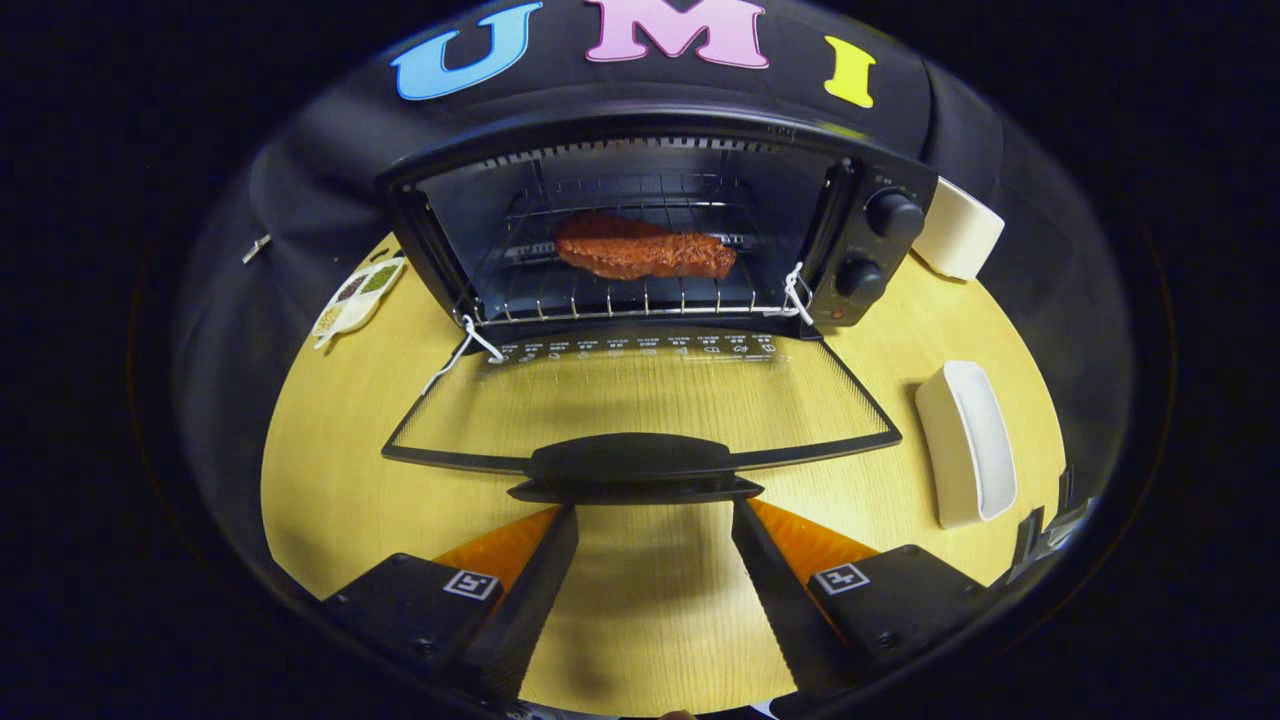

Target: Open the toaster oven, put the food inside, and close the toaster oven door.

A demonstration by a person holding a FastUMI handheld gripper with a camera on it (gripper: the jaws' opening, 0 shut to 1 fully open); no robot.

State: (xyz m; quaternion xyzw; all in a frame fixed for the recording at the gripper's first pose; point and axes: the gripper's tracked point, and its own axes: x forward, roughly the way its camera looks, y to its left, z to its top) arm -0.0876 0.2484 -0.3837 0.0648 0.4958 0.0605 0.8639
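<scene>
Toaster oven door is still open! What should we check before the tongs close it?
1. Food inside: the steak lies on the wire rack. Ok.
2. Door state: folded fully down, flat toward the tongs. Ok, ready to lift.
3. Tongs: open, holding nothing. Ok.
4. Aim: the door handle sits just ahead of the fingertips, centred between them. Ok.
5. Door's swing path: white dish stands off to the side, apart. Ok.
6. White strings at the hinges: whether they could snag, cannot tell.
</scene>
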